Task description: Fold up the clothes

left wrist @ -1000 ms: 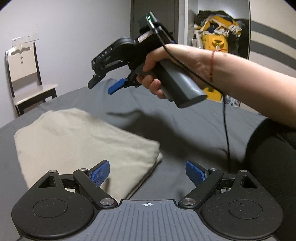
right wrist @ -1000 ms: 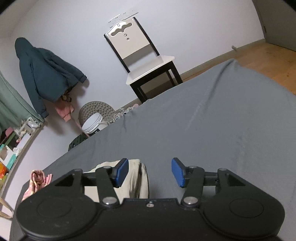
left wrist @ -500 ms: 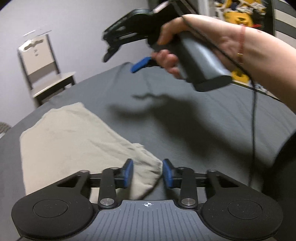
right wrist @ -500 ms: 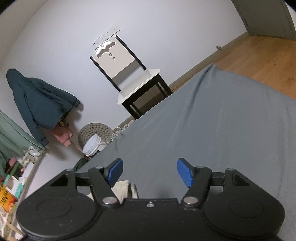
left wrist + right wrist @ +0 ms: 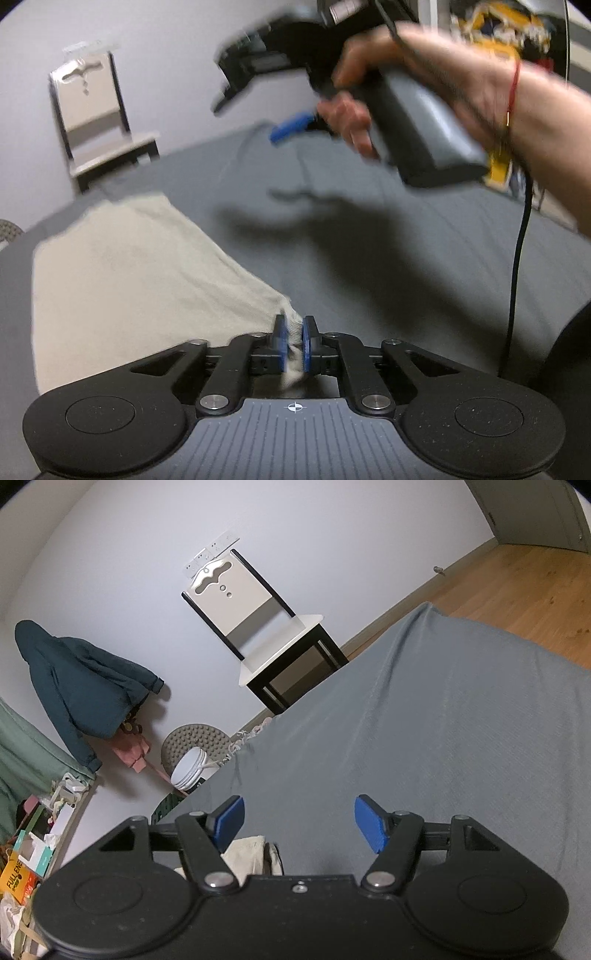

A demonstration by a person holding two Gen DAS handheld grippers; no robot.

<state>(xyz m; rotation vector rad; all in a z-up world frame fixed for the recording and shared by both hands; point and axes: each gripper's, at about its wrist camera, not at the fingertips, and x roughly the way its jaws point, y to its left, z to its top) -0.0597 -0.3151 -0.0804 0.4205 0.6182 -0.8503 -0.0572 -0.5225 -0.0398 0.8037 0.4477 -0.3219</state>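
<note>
The beige knit garment (image 5: 140, 280), already folded into a flat, roughly rectangular pad, lies on the grey bed cover (image 5: 388, 258) toward its left side, its far edge pointing at the cover's far edge, where a white chair with a dark frame (image 5: 99, 122) stands against the wall. Judging by that tidy shape, most of the folding looks done; what seems left is one more fold or a move of the pad aside, though which is meant cannot be told.

The cloth looks soft and fairly thick, with smooth top layers and only a bunched near-right corner. That corner is pinched between the blue pads of the left gripper (image 5: 294, 345), whose jaws are closed on it. The right gripper (image 5: 299, 823), held by the person's hand (image 5: 424, 92), hangs above the cover with its jaws spread wide and nothing between them; a strip of the garment shows just below it.
</note>
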